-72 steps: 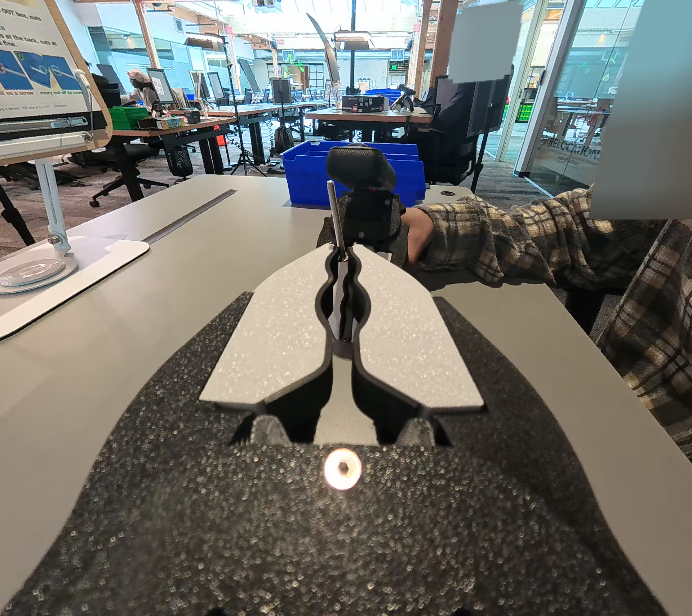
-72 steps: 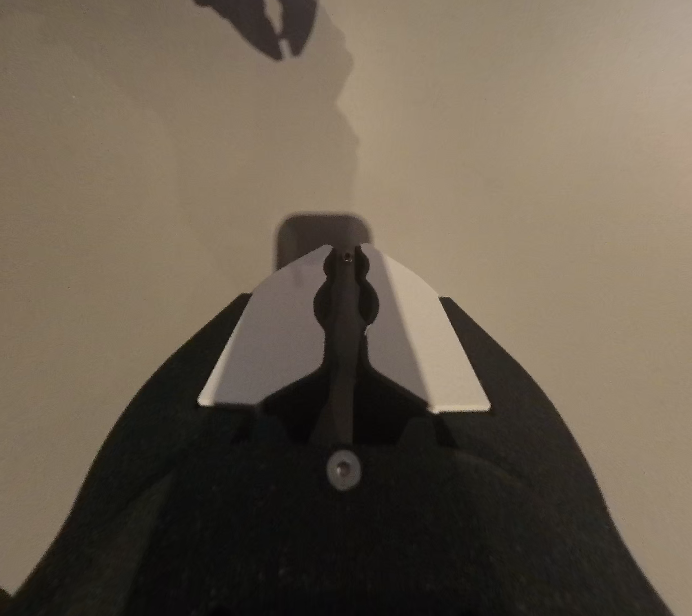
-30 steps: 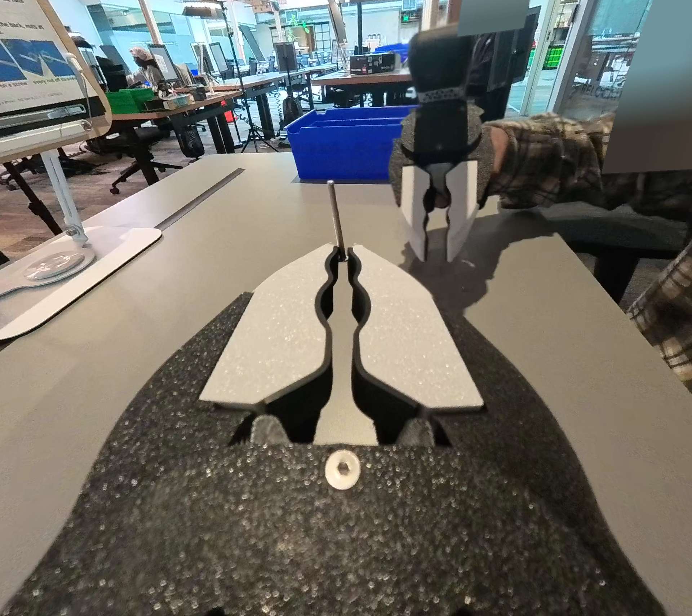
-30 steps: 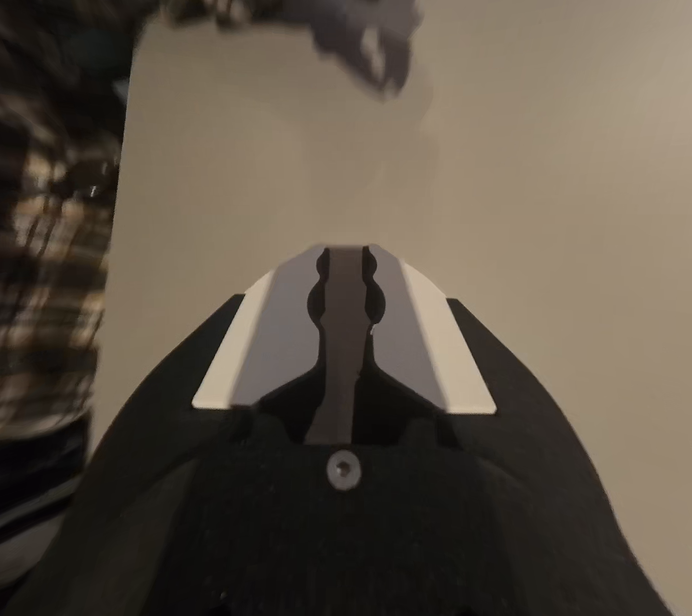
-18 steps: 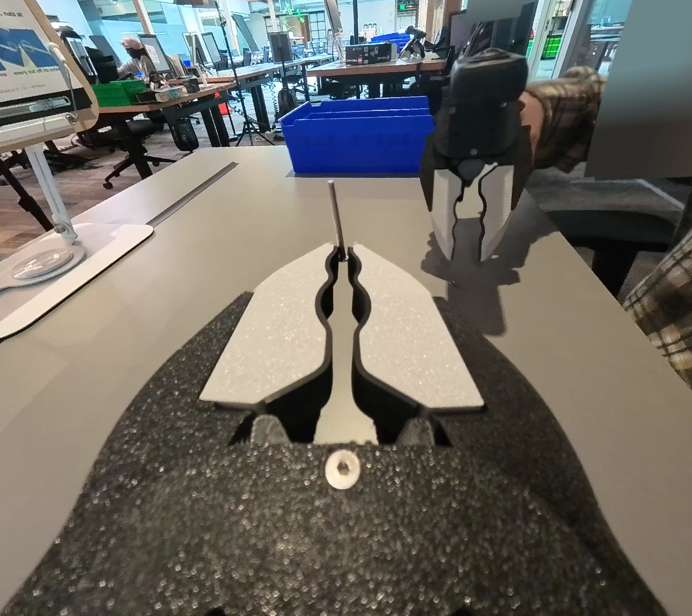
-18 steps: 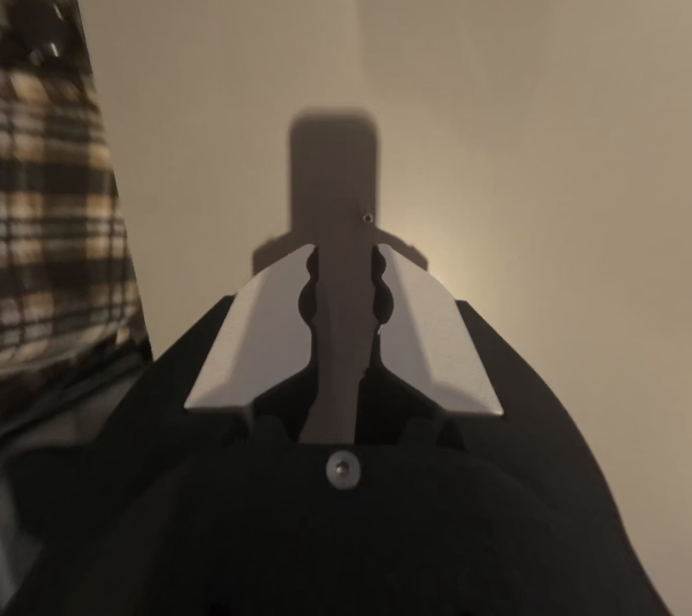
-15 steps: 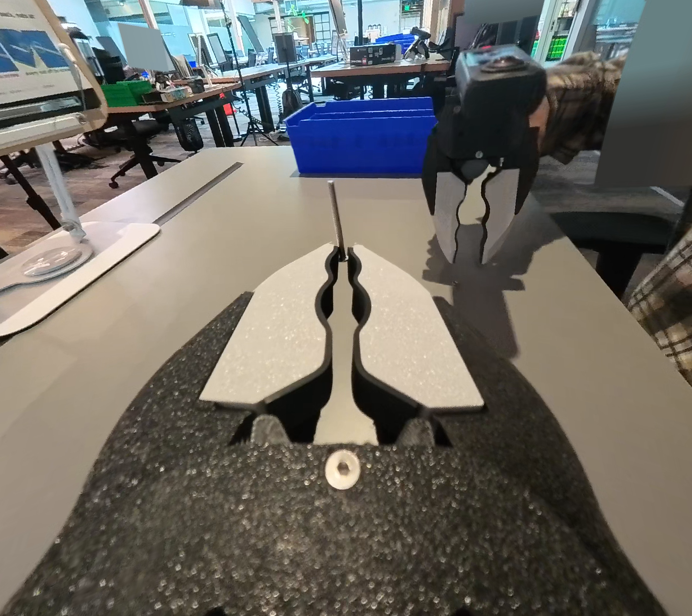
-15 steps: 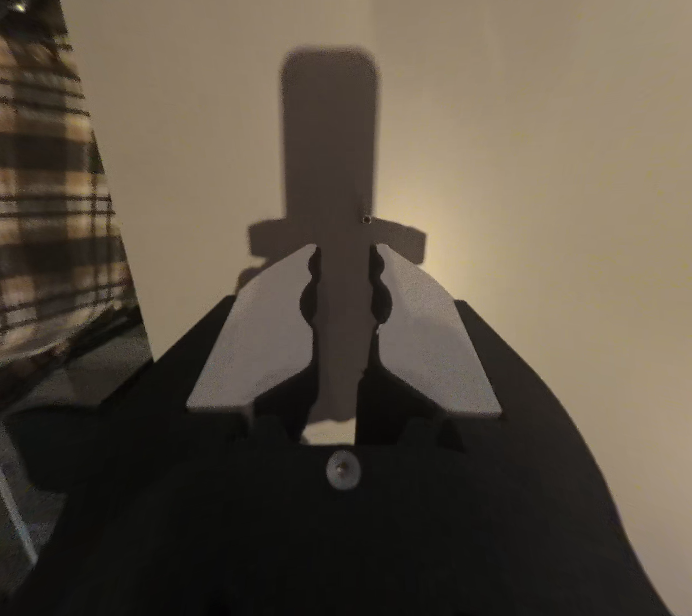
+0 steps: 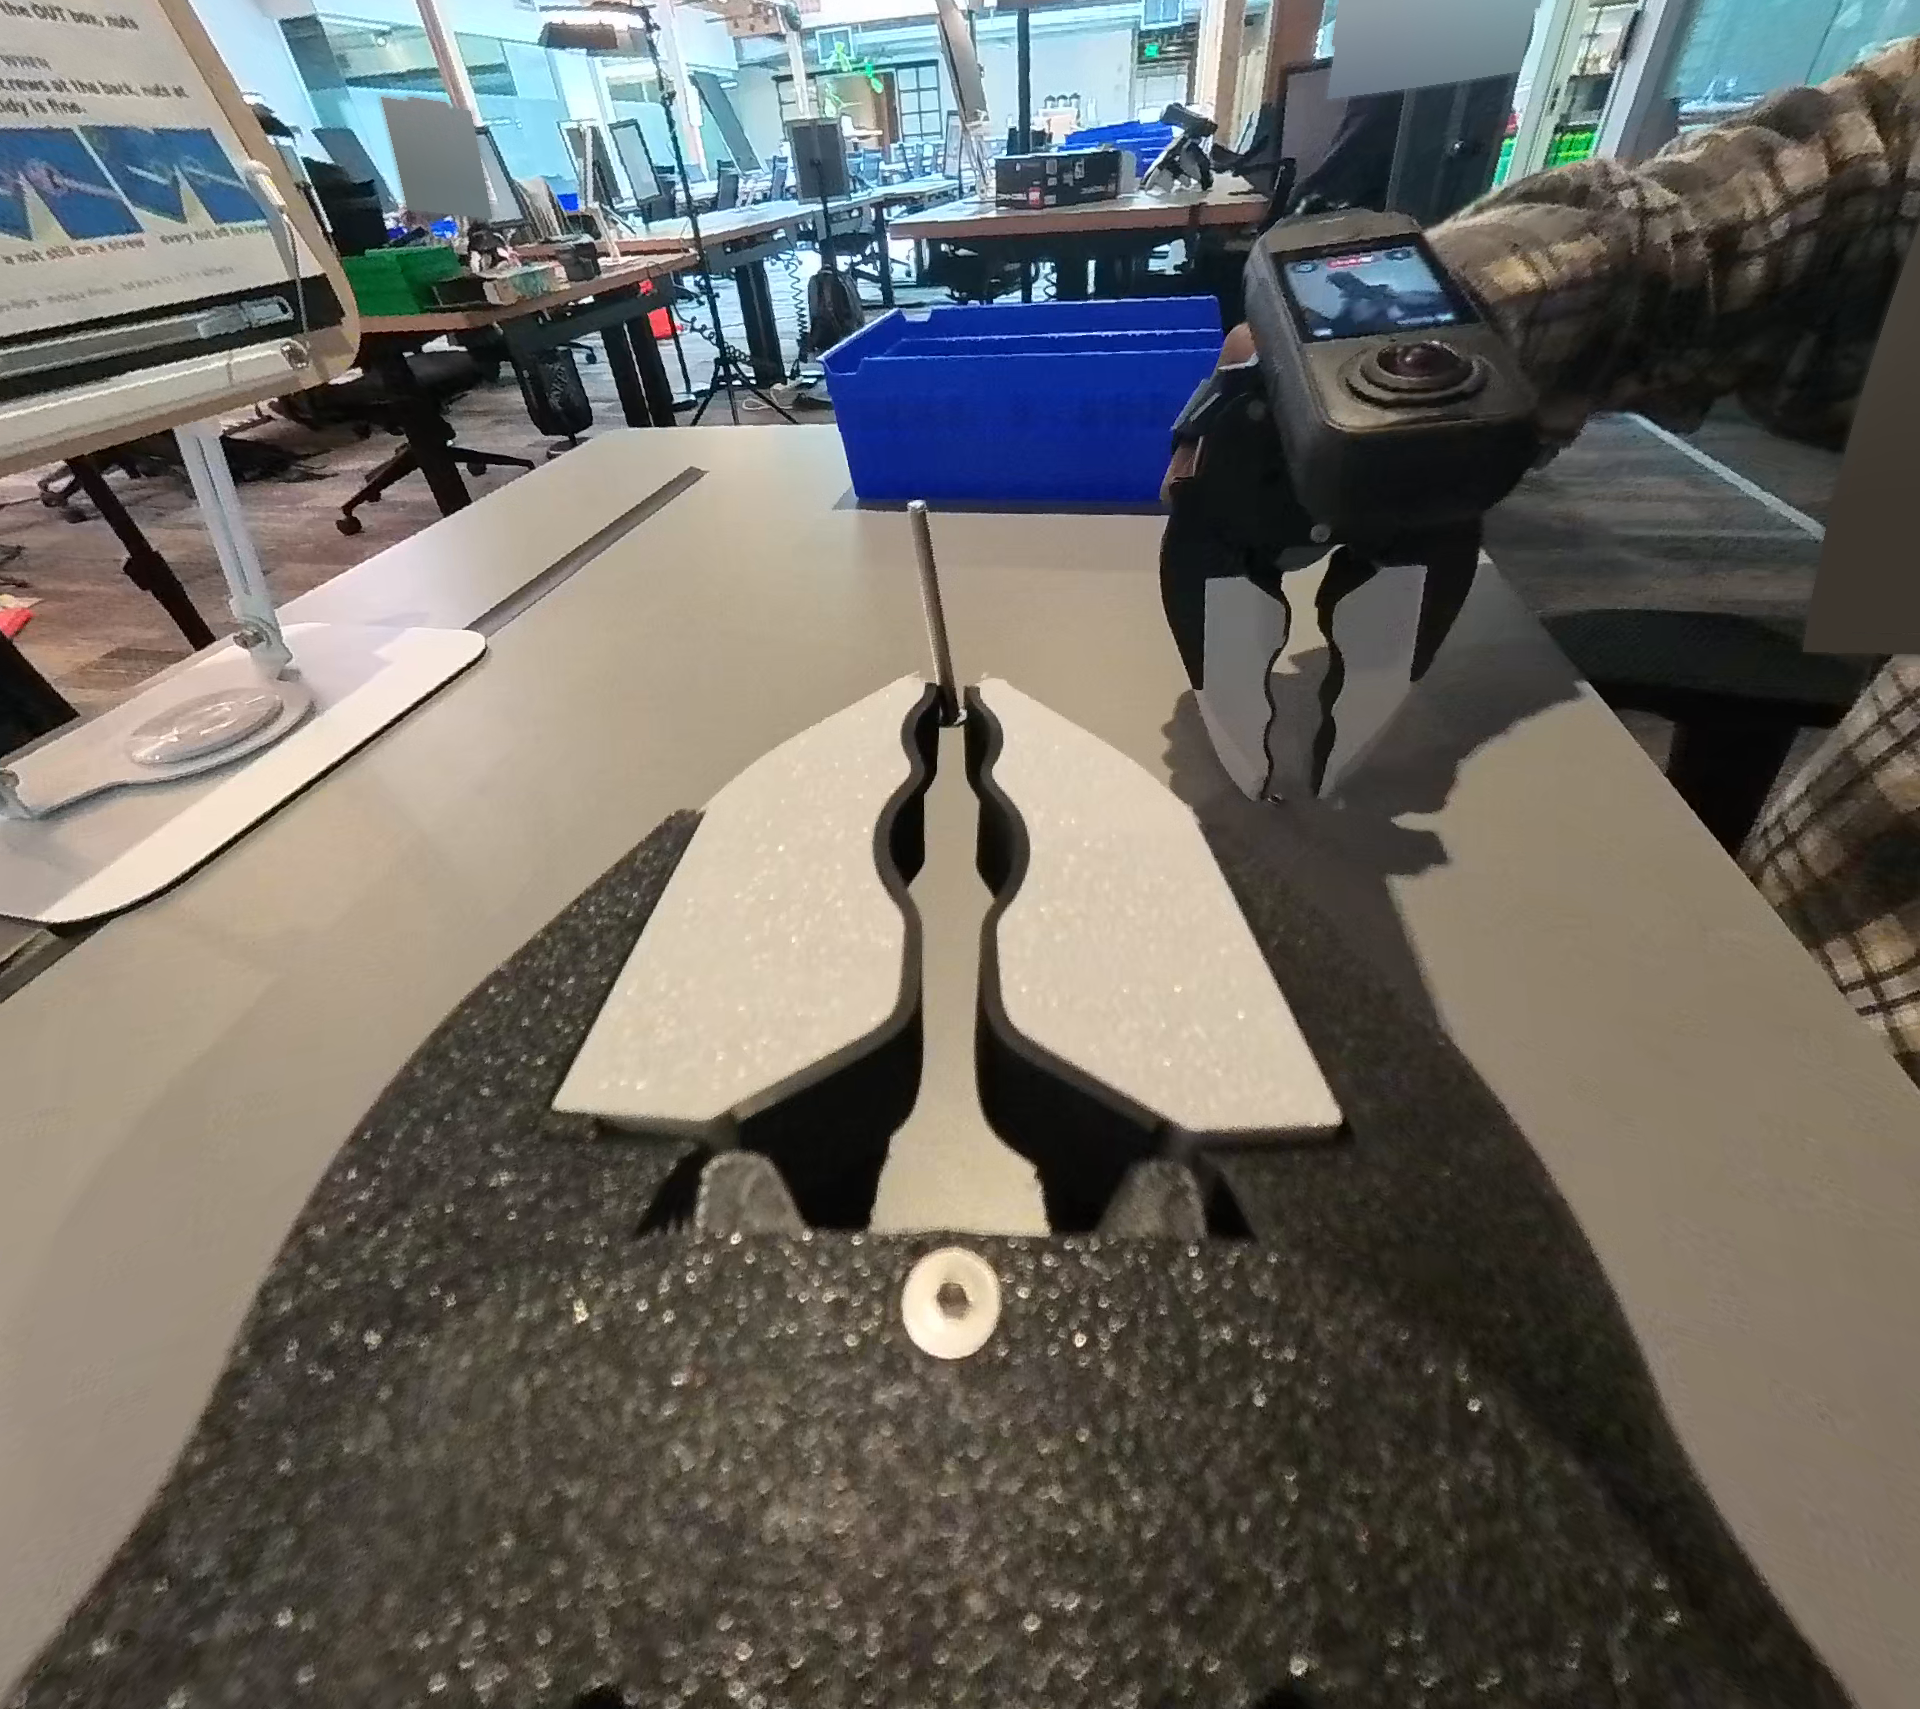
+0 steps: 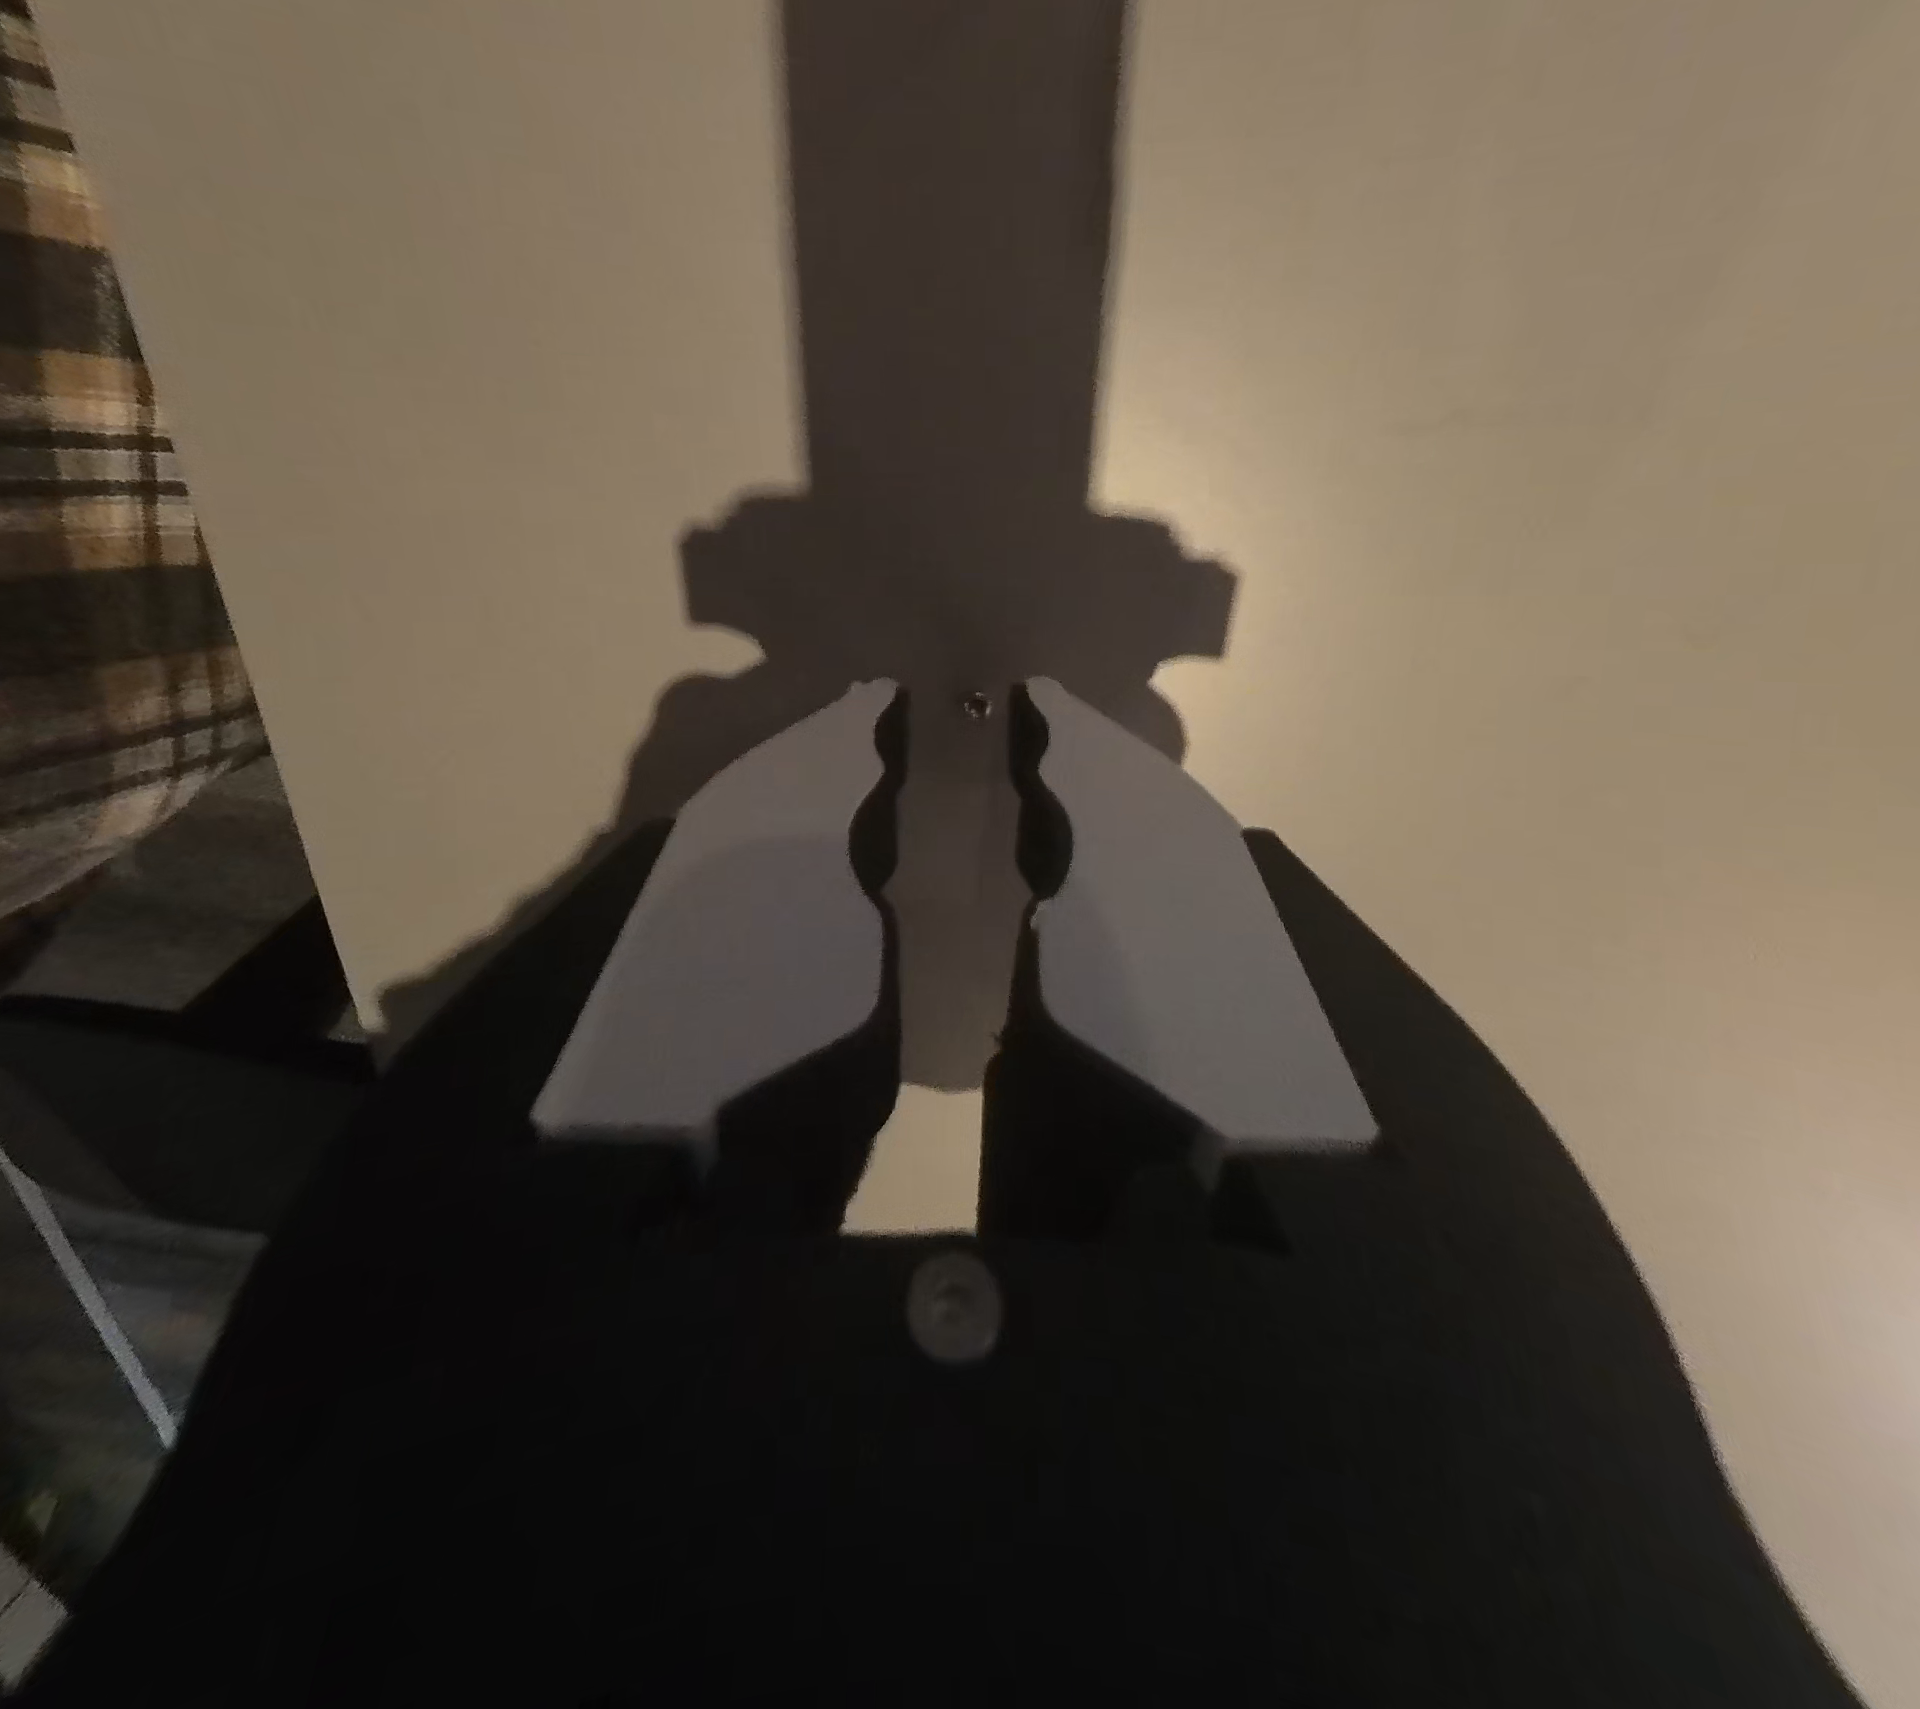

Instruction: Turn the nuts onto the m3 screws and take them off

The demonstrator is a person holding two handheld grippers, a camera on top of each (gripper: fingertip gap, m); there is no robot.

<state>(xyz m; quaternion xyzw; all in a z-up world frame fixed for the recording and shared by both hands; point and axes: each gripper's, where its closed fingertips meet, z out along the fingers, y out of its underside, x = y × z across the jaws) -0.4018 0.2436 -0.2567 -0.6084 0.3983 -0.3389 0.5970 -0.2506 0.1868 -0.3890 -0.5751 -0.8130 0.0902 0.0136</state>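
Note:
My left gripper (image 9: 951, 703) is shut on a long thin m3 screw (image 9: 928, 599), which stands upright from the fingertips above the grey table (image 9: 520, 828). My right gripper (image 10: 956, 693) is open and points straight down at the table. A tiny nut (image 10: 975, 705) lies on the table between its fingertips, nearer the right finger. The right gripper also shows in the left wrist view (image 9: 1288, 786), to the right of the screw, tips close to the table, with a camera on top.
A blue bin (image 9: 1029, 402) stands at the table's far edge behind the screw. A sign stand with a white base (image 9: 208, 703) is on the left. A plaid sleeve (image 9: 1714, 288) reaches in from the right. The table's edge runs along the right. Across from one pair of fingers to the other is roughly 20 centimeters.
The right gripper left the top of the screw, swung right and opened. The nut now lies on the table, and the gripper has come down with its tips around it. The left gripper held still.

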